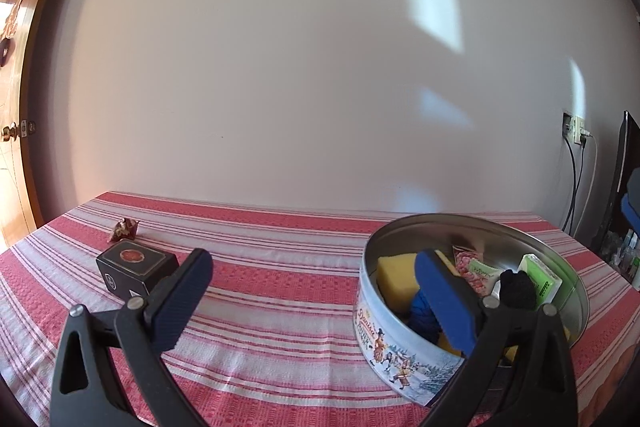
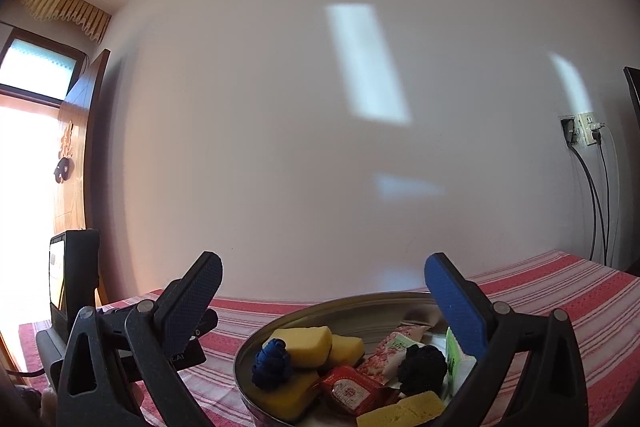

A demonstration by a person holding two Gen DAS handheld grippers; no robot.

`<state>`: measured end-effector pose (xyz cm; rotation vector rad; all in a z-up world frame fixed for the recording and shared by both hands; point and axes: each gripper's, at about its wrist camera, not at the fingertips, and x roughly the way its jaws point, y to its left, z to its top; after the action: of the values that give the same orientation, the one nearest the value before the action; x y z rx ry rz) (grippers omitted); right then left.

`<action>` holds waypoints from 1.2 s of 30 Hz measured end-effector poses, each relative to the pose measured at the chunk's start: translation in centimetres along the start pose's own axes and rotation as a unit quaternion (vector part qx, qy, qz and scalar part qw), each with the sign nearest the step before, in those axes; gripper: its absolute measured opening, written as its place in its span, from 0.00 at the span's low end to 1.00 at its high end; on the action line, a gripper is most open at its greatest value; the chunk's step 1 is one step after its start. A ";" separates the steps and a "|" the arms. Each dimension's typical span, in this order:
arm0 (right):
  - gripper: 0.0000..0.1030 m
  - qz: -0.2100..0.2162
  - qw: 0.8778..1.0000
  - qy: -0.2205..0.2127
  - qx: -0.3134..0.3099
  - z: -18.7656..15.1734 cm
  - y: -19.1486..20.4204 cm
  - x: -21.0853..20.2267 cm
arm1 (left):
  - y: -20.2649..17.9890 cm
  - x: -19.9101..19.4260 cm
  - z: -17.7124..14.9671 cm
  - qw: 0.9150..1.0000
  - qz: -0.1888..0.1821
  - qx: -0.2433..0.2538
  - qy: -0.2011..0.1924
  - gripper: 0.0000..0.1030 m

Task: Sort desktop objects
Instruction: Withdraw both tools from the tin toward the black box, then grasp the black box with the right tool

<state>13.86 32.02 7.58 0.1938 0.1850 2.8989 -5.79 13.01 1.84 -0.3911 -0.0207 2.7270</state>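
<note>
Red-and-white striped cloth covers the counter [image 1: 280, 275]. Round printed metal tin [image 1: 394, 343] sits right of centre, holding yellow sponge blocks [image 2: 306, 345], blue yarn bundle [image 2: 273, 363], black yarn bundle [image 2: 422, 365], red packet [image 2: 350, 389], pink wrapper [image 2: 386, 353], green carton [image 1: 540, 277]. Black rectangular box with red emblem [image 1: 134, 271] lies on the cloth well left of the tin; small crumpled brown wrapper [image 1: 124, 229] behind it. Left gripper [image 1: 316, 303]: fingers apart, empty. Right gripper [image 2: 324, 307]: fingers apart, empty, above the tin.
</note>
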 end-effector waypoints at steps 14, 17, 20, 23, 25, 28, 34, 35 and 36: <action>1.00 0.054 0.998 0.025 -0.015 -1.2 6.2 2.5 | 6.1 -0.7 0.4 0.999 0.051 -0.015 -0.008 0.99; 1.00 0.066 0.997 0.033 -0.016 -1.4 7.9 3.5 | 8.4 -0.7 0.5 0.997 0.073 -0.019 -0.010 0.99; 1.00 0.085 0.995 0.044 -0.027 -1.9 9.8 4.6 | 10.7 -0.6 0.7 0.995 0.098 -0.020 -0.014 0.99; 1.00 0.102 0.993 0.055 -0.039 -2.3 11.8 5.7 | 13.0 -0.3 0.9 0.993 0.115 -0.031 -0.009 0.99; 1.00 0.112 0.991 0.062 -0.046 -2.6 13.0 6.5 | 14.4 -0.1 0.9 0.991 0.124 -0.041 -0.006 0.99; 1.00 0.127 0.988 0.073 -0.051 -3.0 14.6 7.5 | 16.2 -0.2 1.0 0.989 0.143 -0.041 -0.007 0.99; 1.00 0.150 0.979 0.119 -0.066 -4.1 17.4 10.2 | 20.3 0.8 1.2 0.982 0.184 -0.038 0.007 0.99; 1.00 0.154 0.977 0.131 -0.068 -4.3 17.9 10.8 | 21.1 1.1 1.3 0.980 0.196 -0.036 0.011 0.99; 1.00 0.159 0.974 0.144 -0.070 -4.6 18.3 11.4 | 21.9 1.4 1.4 0.978 0.207 -0.036 0.017 0.99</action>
<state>-1.83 16.58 6.97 -0.2455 -0.0050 3.2320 -15.57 -6.73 1.31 -0.5113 -0.0327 3.1355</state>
